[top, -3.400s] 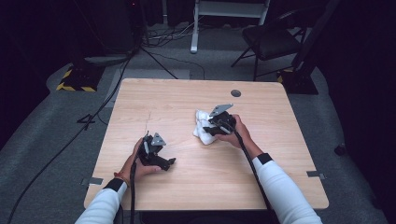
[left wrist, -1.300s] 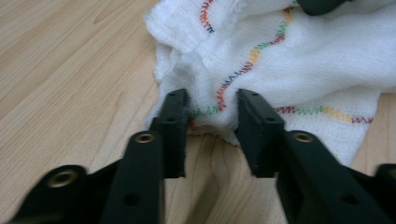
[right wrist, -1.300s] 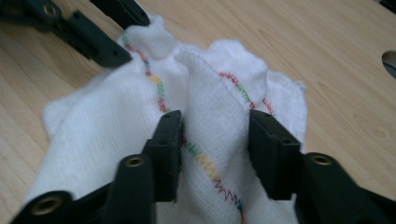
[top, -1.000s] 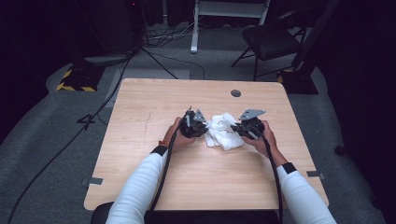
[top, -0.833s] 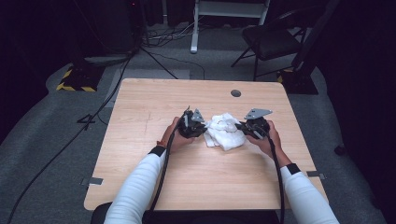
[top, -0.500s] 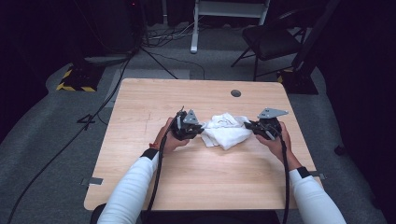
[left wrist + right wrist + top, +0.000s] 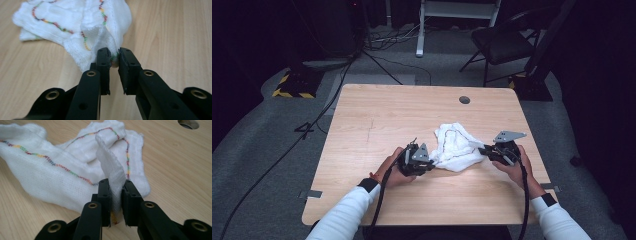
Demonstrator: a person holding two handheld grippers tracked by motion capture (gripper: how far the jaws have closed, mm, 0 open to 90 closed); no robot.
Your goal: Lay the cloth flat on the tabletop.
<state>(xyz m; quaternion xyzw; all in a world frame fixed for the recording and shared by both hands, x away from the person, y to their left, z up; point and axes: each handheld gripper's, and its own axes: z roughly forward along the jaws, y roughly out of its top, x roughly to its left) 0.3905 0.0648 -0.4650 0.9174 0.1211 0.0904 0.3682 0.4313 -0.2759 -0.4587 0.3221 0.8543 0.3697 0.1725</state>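
No readable text, labels, brands or numbers from my end. I checked the table [image 7: 377, 120], the cloth [image 7: 455, 147] and both gripper bodies: nothing legible. The only marking I see is the yellow-black hazard striping [image 7: 292, 92] on the floor at far left, and it carries no lettering.

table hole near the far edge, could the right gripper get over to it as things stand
Probably yes, but not freely: the bare table between the right gripper and the hole leaves the way open, yet its jaws are shut on the white cloth, which the left gripper also pinches.
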